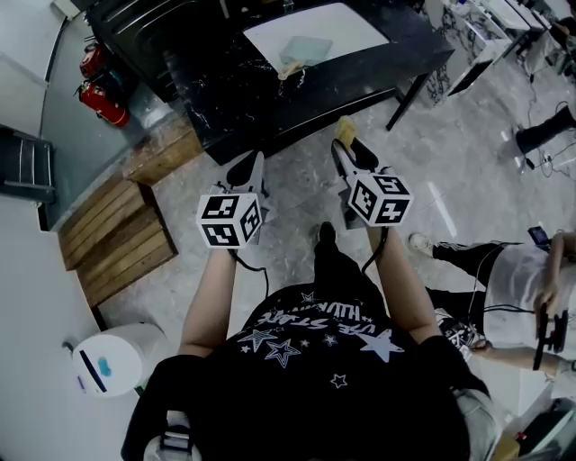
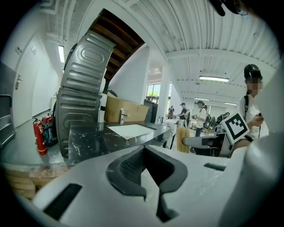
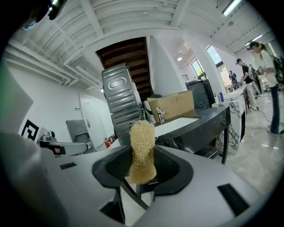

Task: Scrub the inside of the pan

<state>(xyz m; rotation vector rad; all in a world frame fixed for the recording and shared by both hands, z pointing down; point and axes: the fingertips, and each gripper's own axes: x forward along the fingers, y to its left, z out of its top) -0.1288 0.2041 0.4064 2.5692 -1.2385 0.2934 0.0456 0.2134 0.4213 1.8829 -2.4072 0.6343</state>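
Observation:
I see no pan in any view. My right gripper [image 1: 346, 144] is shut on a tan fibrous scrubber [image 1: 345, 129], which stands up between its jaws in the right gripper view, scrubber [image 3: 142, 146], gripper [image 3: 141, 170]. My left gripper [image 1: 250, 169] is shut with nothing in it; its dark pads [image 2: 133, 170] meet in the left gripper view. Both are held over the floor, short of a black marble counter [image 1: 378, 67] with a white sink [image 1: 346, 27]. In the sink lie a pale blue thing [image 1: 306, 47] and a small yellowish thing [image 1: 290, 68].
Red fire extinguishers [image 1: 103, 101] stand left of the counter, beside wooden pallets [image 1: 117, 230]. A white bin [image 1: 112, 357] is at lower left. A person [image 1: 508, 279] is low at the right. A ribbed metal unit [image 2: 82, 97], a faucet [image 2: 122, 116] and a cardboard box [image 2: 128, 110] are at the counter.

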